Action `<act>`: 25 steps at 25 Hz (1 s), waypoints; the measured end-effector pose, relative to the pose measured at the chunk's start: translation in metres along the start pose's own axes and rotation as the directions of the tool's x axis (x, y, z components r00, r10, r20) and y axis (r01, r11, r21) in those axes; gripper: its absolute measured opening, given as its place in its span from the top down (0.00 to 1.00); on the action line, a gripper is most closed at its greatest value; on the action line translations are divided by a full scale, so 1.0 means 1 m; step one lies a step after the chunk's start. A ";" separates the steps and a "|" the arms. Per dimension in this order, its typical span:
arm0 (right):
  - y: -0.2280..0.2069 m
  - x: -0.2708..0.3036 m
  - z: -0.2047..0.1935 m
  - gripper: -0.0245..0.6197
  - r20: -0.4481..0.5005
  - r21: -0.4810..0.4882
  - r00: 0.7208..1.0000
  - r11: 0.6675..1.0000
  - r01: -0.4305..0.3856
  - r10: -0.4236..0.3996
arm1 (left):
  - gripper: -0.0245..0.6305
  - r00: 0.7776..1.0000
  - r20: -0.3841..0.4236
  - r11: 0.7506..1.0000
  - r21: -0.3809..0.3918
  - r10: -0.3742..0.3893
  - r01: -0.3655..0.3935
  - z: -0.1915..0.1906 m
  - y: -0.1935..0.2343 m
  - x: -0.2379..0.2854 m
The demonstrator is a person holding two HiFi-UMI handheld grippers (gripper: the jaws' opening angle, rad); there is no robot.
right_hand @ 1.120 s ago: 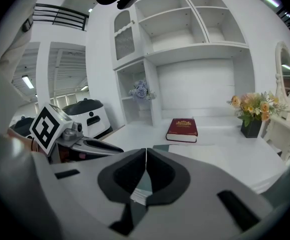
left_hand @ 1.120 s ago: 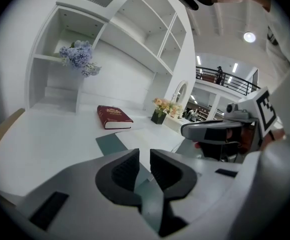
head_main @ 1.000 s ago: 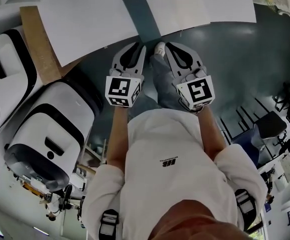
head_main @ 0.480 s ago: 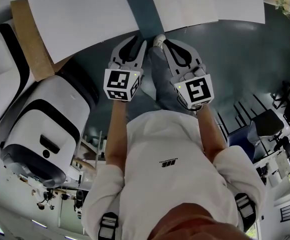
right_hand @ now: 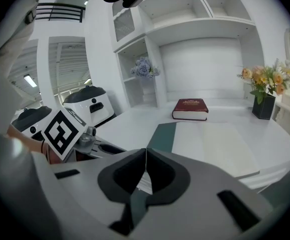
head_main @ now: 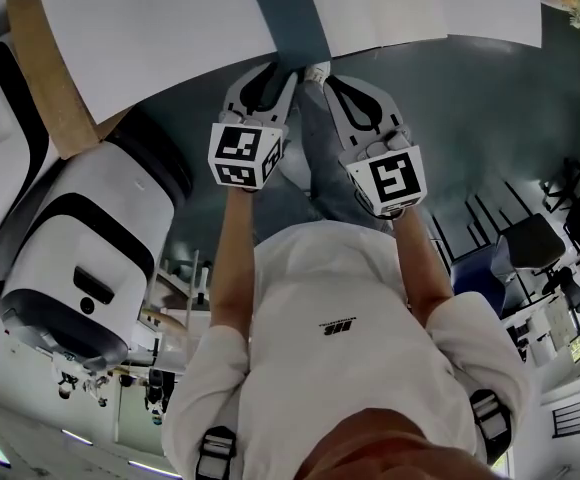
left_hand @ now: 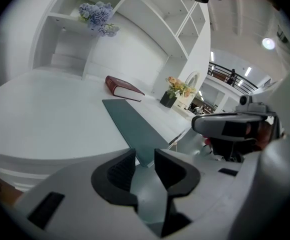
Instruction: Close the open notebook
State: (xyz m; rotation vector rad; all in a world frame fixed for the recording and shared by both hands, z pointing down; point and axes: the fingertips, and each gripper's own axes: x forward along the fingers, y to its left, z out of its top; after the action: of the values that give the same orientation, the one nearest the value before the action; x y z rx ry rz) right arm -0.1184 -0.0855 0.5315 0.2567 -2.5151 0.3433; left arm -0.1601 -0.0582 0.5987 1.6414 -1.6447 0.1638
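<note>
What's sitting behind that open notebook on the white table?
A closed dark red book lies flat behind the open notebook, apart from it. A dark vase of flowers stands farther right. Anything under the pages is covered.

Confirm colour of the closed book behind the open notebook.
Dark red book with pale page edges; it shows best in the right gripper view.

White rounded table [right_hand: 122, 120], open notebook [right_hand: 207, 144] lying flat near its edge, closed red book [right_hand: 190, 108] behind, dark flower pot [right_hand: 263, 106] at right.
</note>
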 end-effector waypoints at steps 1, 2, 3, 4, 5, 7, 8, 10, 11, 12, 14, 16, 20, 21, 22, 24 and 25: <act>0.001 0.001 -0.002 0.96 -0.004 -0.001 1.000 1.000 -0.005 0.005 | 0.96 1.000 -0.005 1.000 -0.007 0.000 0.000 -0.003 0.001 0.002; 0.001 0.002 -0.004 0.96 -0.008 -0.001 1.000 1.000 -0.009 0.009 | 0.96 1.000 -0.008 1.000 -0.014 -0.002 0.002 -0.005 0.002 0.004; 0.002 0.003 -0.005 0.96 -0.009 0.003 1.000 1.000 -0.011 0.011 | 0.96 1.000 -0.011 1.000 -0.021 -0.005 0.005 -0.007 0.003 0.005; 0.002 0.004 -0.006 0.96 -0.009 0.006 1.000 1.000 -0.012 0.012 | 0.96 1.000 -0.012 1.000 -0.029 -0.010 0.009 -0.009 0.003 0.007; 0.003 0.005 -0.007 0.96 -0.009 0.008 1.000 1.000 -0.014 0.014 | 0.96 1.000 -0.014 0.999 -0.037 -0.016 0.016 -0.011 0.003 0.008; 0.003 0.007 -0.009 0.96 -0.016 0.003 1.000 1.000 -0.022 0.022 | 0.96 0.999 -0.024 0.998 -0.053 -0.032 0.031 -0.014 0.002 0.012; 0.003 0.007 -0.010 0.96 -0.020 -0.001 0.999 1.000 -0.026 0.026 | 0.96 0.999 -0.030 0.997 -0.061 -0.041 0.039 -0.016 0.002 0.014; 0.002 0.008 -0.012 0.96 -0.022 -0.002 0.999 1.000 -0.027 0.027 | 0.96 0.998 -0.038 0.996 -0.075 -0.056 0.053 -0.018 0.000 0.017; 0.002 0.008 -0.012 0.96 -0.022 -0.002 0.999 1.000 -0.026 0.026 | 0.96 0.997 -0.040 0.995 -0.079 -0.059 0.056 -0.019 0.000 0.018; 0.001 0.007 -0.013 0.96 -0.023 -0.002 0.999 1.000 -0.026 0.026 | 0.96 0.997 -0.042 0.995 -0.081 -0.059 0.055 -0.019 0.000 0.019; 0.000 0.007 -0.013 0.96 -0.023 -0.001 0.999 1.000 -0.024 0.024 | 0.96 0.998 -0.049 0.996 -0.072 -0.046 0.042 -0.019 0.000 0.020; 0.000 0.005 -0.014 0.96 -0.022 0.001 1.000 1.000 -0.022 0.022 | 0.96 0.998 -0.057 0.998 -0.064 -0.028 0.024 -0.019 0.001 0.018; -0.002 0.002 -0.013 0.96 -0.022 -0.003 1.000 1.000 -0.020 0.020 | 0.96 0.999 -0.041 0.997 -0.077 -0.029 0.026 -0.014 -0.001 0.011; -0.003 0.002 -0.013 0.96 -0.021 -0.001 1.000 1.000 -0.019 0.019 | 0.96 0.999 -0.036 0.997 -0.077 -0.029 0.026 -0.012 -0.002 0.010; -0.003 0.001 -0.012 0.96 -0.019 0.000 1.000 1.000 -0.017 0.017 | 0.96 0.999 -0.032 0.997 -0.077 -0.029 0.026 -0.010 -0.004 0.008; -0.004 -0.001 -0.010 0.96 -0.014 -0.003 1.000 1.000 -0.015 0.015 | 0.96 0.999 -0.024 0.997 -0.076 -0.028 0.026 -0.006 -0.006 0.005; -0.004 -0.001 -0.009 0.96 -0.011 -0.004 1.000 1.000 -0.013 0.013 | 0.96 0.999 -0.020 0.997 -0.074 -0.028 0.026 -0.004 -0.008 0.004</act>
State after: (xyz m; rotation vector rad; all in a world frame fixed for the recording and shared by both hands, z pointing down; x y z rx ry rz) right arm -0.1117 -0.0869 0.5383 0.2359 -2.5071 0.3442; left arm -0.1510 -0.0597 0.6005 1.6001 -1.5932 0.1053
